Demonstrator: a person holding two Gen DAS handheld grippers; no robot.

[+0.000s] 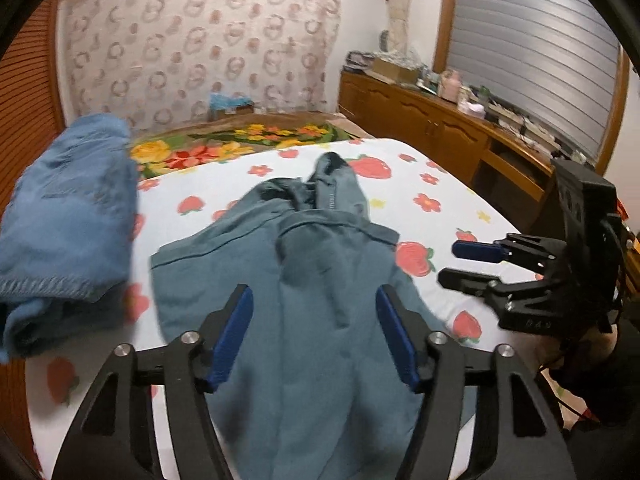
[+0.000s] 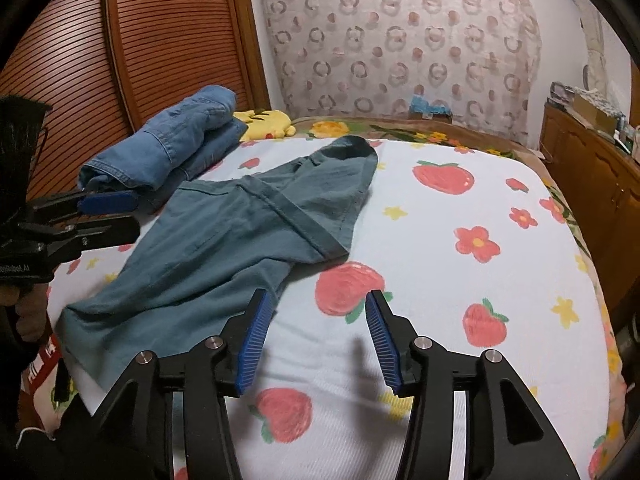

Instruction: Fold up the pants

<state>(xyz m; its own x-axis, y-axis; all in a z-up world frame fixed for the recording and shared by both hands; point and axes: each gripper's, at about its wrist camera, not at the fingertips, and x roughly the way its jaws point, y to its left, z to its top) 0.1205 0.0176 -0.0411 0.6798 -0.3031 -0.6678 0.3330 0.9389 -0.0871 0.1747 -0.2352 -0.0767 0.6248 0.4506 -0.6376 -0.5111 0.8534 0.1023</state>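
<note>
Pants (image 1: pixel 304 288) in a dull teal cloth lie spread on the strawberry-print bedsheet (image 1: pixel 432 184), and from my left wrist camera I look straight down their length, the far end bunched into a dark fold up near the middle of the bed. My left gripper (image 1: pixel 316 336) hangs over the near part of the cloth with its jaws apart and nothing pinched; the fabric passes under the blue pads, not between them, which suits a moment of lining up a fresh hold. A stack of blue denim (image 1: pixel 68 216) sits just beside the pants on the left, blurred here, so I can only guess it is a garment already folded and set aside. The right gripper shows at the right edge, off the cloth. From my right wrist camera, the pants (image 2: pixel 224 240) run diagonally, with one part laid across the other in a loose, uneven overlap, so I judge the fold as begun but not squared. My right gripper (image 2: pixel 318 340) is open and empty, over bare sheet just beside the garment's near edge. The left gripper (image 2: pixel 106 216) reaches in from the left near the denim (image 2: pixel 168 144), and a yellow plush toy (image 2: pixel 266 120) lies behind it.
</note>
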